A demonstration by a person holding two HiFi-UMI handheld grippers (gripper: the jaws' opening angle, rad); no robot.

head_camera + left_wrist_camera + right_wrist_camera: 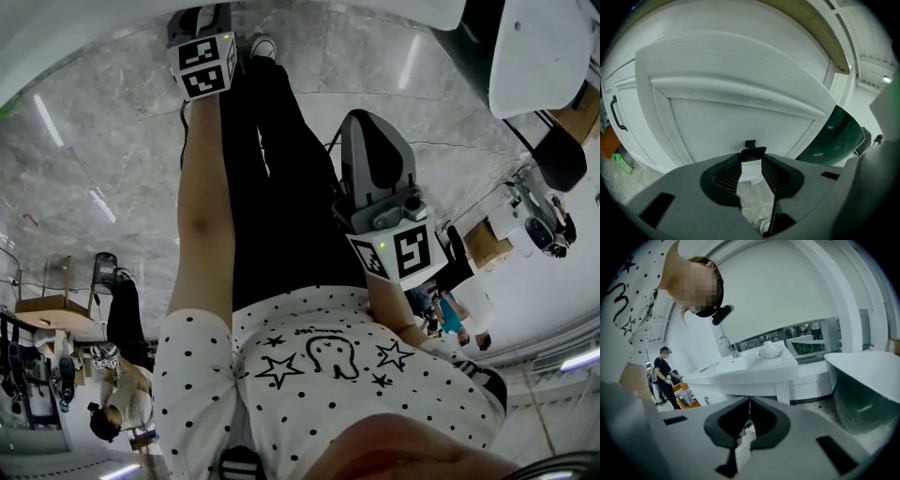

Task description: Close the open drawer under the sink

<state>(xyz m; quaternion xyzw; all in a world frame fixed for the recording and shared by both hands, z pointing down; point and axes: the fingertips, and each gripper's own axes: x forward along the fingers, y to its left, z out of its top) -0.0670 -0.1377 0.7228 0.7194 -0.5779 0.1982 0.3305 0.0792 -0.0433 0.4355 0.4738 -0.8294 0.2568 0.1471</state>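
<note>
1. Head view. The person stands over a marble floor. The left arm is stretched forward so that the left hand-held gripper reaches the top edge of the view. The drawer lies beyond that edge and does not show here. The right hand-held gripper hangs beside the hip, apart from the work, presumably because one arm is enough for a push.

2. Left gripper view. The jaws stand slightly apart and pinch a small black handle at their tips. Behind it the white drawer front, a framed panel, fills the view. It stands forward of the cabinet at the left, which carries its own door pull, so the drawer reads as open. A tan desk edge runs above. Gripping the handle fixes the hand-held gripper to the panel, so a straight push should send the drawer home. The step in hand is judged to be the start of that push. A push off the drawer's line could make it bind.

3. Right gripper view. The jaws are pressed together tip to tip, with nothing between them. Beyond them stands a white desk with a sink and a faucet. A white lump rests on its top, and a bathtub is at the right. Whether this is the sink above the drawer cannot be told. Idle, this hand-held gripper is out of the drawer's path.
</note>
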